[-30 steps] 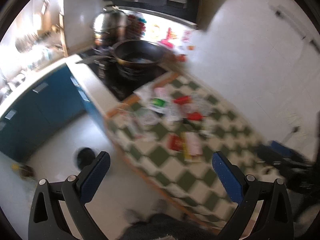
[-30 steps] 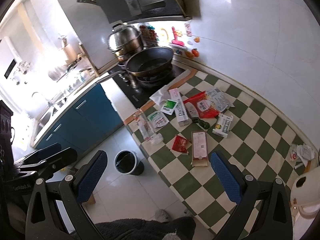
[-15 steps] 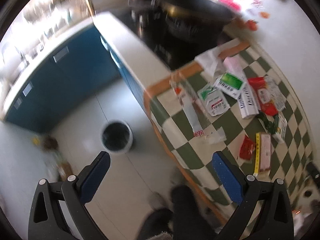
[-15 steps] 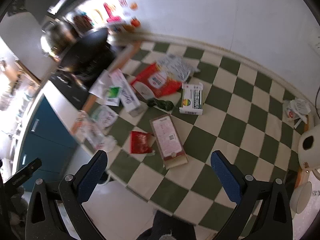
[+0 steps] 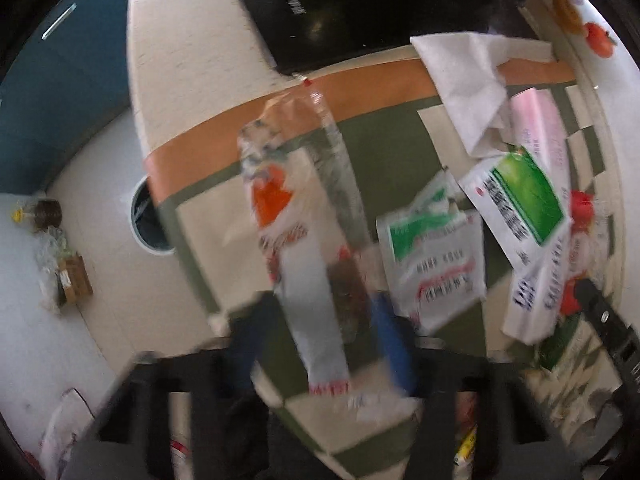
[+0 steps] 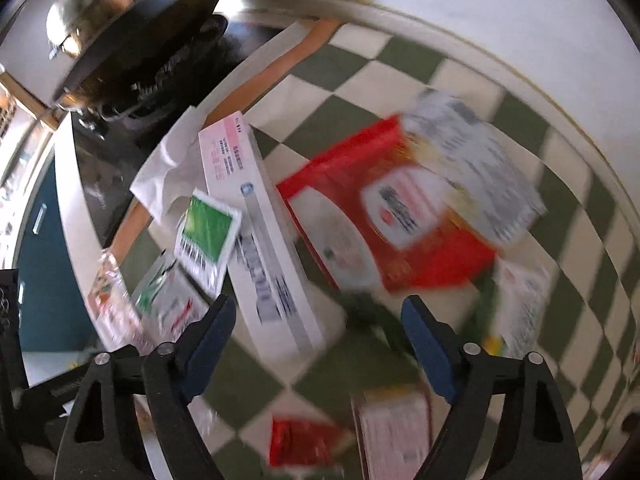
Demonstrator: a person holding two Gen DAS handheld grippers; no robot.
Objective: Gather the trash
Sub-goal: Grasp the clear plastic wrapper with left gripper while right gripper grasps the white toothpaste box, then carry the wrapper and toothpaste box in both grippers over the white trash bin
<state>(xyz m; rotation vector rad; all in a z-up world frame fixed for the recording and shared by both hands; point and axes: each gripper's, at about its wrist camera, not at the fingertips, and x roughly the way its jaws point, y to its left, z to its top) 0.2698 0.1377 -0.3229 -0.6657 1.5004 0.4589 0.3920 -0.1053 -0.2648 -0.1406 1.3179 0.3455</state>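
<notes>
Trash lies on a green-and-white checkered cloth [image 6: 348, 72]. My left gripper [image 5: 320, 332] is open low over a long clear wrapper with orange print [image 5: 304, 240], its blurred blue fingers either side of the wrapper's near end. My right gripper [image 6: 318, 328] is open just above the long white box [image 6: 260, 240], with a red packet [image 6: 384, 224] between and beyond its fingers. A green-and-white sachet [image 6: 208, 236] lies left of the box; it also shows in the left wrist view [image 5: 516, 196].
A black pan [image 6: 132, 32] and steel pot [image 6: 92, 4] sit on the hob at the back left. A white napkin [image 5: 472, 80] lies by the cloth's orange border. A round bin [image 5: 148, 220] stands on the floor below the counter edge. A white wall backs the counter.
Both grippers have dropped from high above the counter to close over the trash. The left one moved onto the clear wrapper, the right one onto the white box. Both stay open.
</notes>
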